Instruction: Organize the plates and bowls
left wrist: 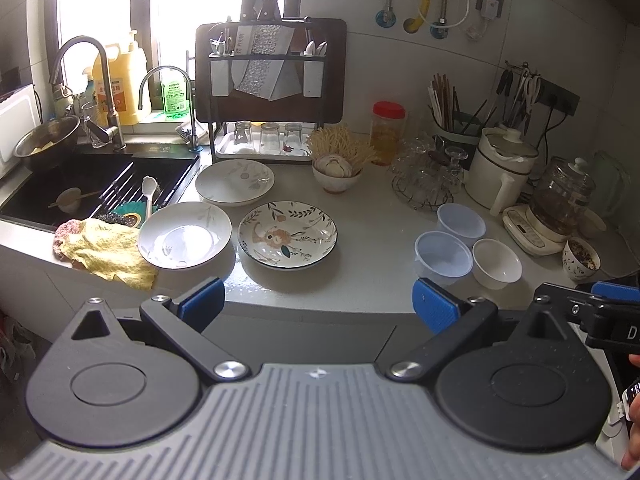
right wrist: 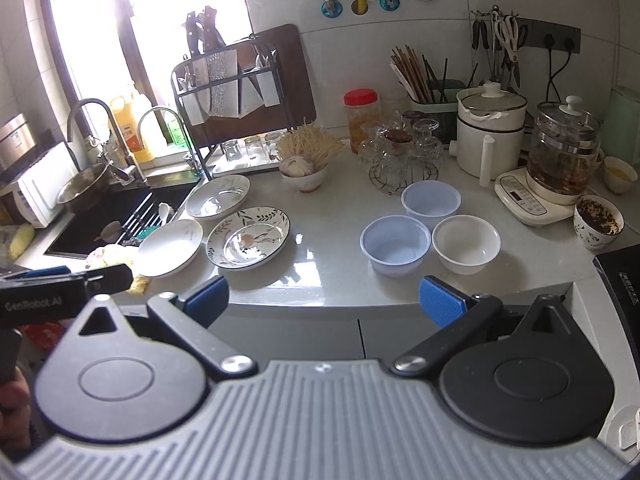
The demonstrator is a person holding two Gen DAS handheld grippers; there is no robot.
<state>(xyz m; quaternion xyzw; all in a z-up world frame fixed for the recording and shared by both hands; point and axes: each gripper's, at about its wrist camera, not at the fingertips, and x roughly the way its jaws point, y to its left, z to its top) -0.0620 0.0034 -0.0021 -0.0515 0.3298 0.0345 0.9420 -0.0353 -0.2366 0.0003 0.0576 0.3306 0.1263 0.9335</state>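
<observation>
Three plates lie on the grey counter: a floral plate (left wrist: 287,234) (right wrist: 248,237), a white plate (left wrist: 185,235) (right wrist: 170,247) left of it near the sink, and a second white plate (left wrist: 235,182) (right wrist: 218,196) behind. To the right stand two translucent plastic bowls (left wrist: 443,253) (left wrist: 461,220) (right wrist: 395,245) (right wrist: 431,199) and a white bowl (left wrist: 497,263) (right wrist: 466,243). My left gripper (left wrist: 319,307) is open and empty, short of the counter's front edge. My right gripper (right wrist: 324,300) is open and empty, also short of the edge.
A black sink (left wrist: 80,184) with a spoon and a yellow cloth (left wrist: 106,252) lies at left. A dish rack (left wrist: 270,92), glasses, a mushroom bowl (left wrist: 337,176), a glass cup stand (left wrist: 428,176), a white pot (left wrist: 500,168), a kettle (left wrist: 560,204) and a filled cup (left wrist: 581,259) crowd the back and right.
</observation>
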